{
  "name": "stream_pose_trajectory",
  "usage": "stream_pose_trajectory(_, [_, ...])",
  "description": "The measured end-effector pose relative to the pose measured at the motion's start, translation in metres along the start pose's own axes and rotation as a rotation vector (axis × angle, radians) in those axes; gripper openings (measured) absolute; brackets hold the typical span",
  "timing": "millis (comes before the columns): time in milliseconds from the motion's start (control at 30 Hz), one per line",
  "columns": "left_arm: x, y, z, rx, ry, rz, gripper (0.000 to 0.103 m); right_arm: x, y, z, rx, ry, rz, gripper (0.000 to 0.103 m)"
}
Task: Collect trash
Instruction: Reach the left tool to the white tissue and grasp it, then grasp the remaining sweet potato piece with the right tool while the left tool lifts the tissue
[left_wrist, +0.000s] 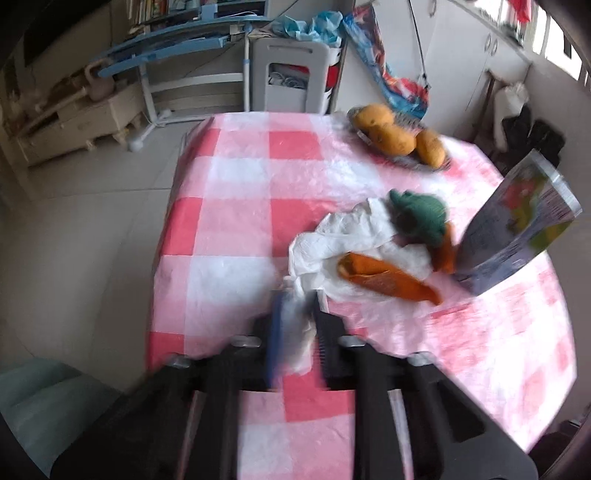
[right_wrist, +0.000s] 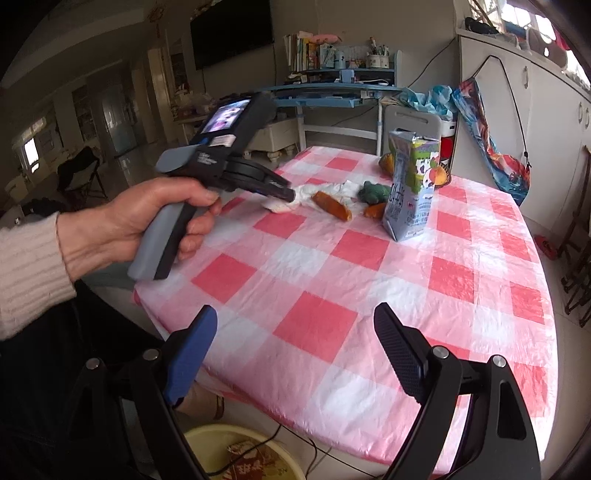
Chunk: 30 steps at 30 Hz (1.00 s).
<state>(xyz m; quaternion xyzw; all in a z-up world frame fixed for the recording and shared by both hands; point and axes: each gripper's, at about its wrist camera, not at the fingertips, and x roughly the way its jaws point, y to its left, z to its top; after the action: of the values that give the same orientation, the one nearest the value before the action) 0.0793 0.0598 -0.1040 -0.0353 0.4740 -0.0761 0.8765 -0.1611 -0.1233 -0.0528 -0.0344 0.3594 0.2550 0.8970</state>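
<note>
A crumpled white tissue (left_wrist: 354, 236) lies on the pink checked tablecloth (left_wrist: 240, 206). My left gripper (left_wrist: 297, 301) is shut on the tissue's near corner, with white paper bunched between the blue and black fingers. On the tissue rests an orange peel-like piece (left_wrist: 388, 277), and beside it lies a green and orange carrot-shaped thing (left_wrist: 417, 214). The right wrist view shows a hand holding the left gripper (right_wrist: 290, 194), its tips at the tissue (right_wrist: 332, 188). My right gripper (right_wrist: 295, 317) hangs open over the table's near edge, with nothing between its fingers.
A tilted drink carton (left_wrist: 517, 229) (right_wrist: 410, 184) stands right of the tissue. A dish of yellow-brown fruit (left_wrist: 399, 136) sits at the far right. A yellow bin (right_wrist: 236, 454) with scraps stands on the floor below the table's near edge. A desk and a chair stand beyond the table.
</note>
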Motion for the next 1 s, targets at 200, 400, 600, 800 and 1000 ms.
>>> stream_pose_trajectory(200, [-0.047, 0.024, -0.002, -0.173, -0.098, -0.141, 0.009, 0.015, 0.002, 0.026, -0.026, -0.034, -0.004, 0.083])
stream_pose_trajectory(400, [-0.067, 0.032, 0.0, -0.232, -0.142, -0.219, 0.009, 0.058, 0.016, 0.062, -0.102, -0.039, 0.007, 0.079])
stream_pose_trajectory(600, [-0.076, 0.035, 0.009, -0.239, -0.172, -0.238, 0.009, 0.119, 0.01, 0.086, -0.124, 0.031, -0.03, 0.053])
stream_pose_trajectory(800, [-0.083, 0.033, 0.018, -0.226, -0.193, -0.242, 0.009, 0.153, -0.018, 0.096, -0.037, 0.077, -0.104, 0.036])
stream_pose_trajectory(1000, [-0.083, 0.03, 0.023, -0.216, -0.194, -0.245, 0.009, 0.172, -0.023, 0.092, -0.033, 0.156, -0.109, 0.026])
